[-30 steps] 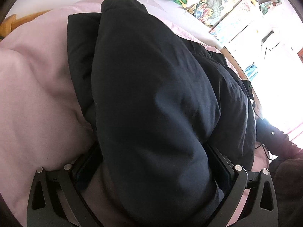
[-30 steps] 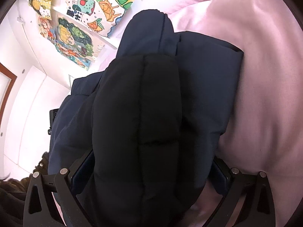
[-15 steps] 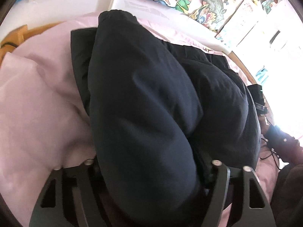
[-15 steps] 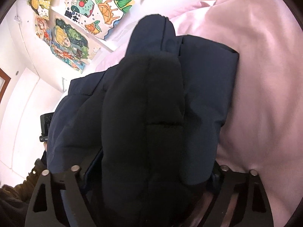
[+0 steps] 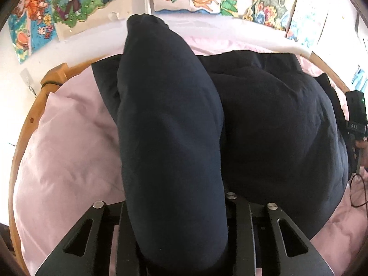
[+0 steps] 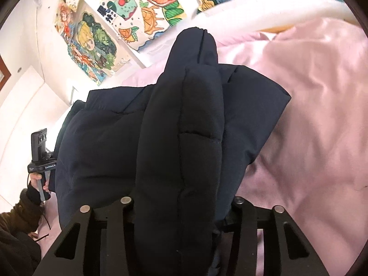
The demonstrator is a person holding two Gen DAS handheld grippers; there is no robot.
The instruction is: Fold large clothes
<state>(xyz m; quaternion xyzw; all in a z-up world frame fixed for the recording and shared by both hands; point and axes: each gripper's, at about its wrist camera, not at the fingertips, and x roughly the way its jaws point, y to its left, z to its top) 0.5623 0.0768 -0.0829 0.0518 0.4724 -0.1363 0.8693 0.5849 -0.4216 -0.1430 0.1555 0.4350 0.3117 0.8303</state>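
A dark navy puffer jacket (image 5: 276, 126) lies bunched on a pink bed sheet (image 5: 69, 149). In the left wrist view, my left gripper (image 5: 174, 207) has a thick padded fold (image 5: 170, 115) of the jacket between its fingers. Its jaws are closing and squeeze the fold, which hides the fingertips. In the right wrist view, my right gripper (image 6: 181, 202) holds another quilted fold (image 6: 184, 119) of the jacket (image 6: 110, 142). Its jaws are closing too and pinch the padding. Both folds rise above the rest of the garment.
A curved wooden bed frame (image 5: 30, 119) rims the sheet at the left. Colourful posters (image 6: 128, 16) cover the wall behind the bed. A hand in a dark sleeve (image 6: 30, 195) shows at the left edge, and a thin black cable (image 5: 356, 188) hangs at the right.
Both pairs of jaws have come in from wide apart onto the jacket folds. Both cameras have tipped up and risen, so more wall shows and the folds stand higher.
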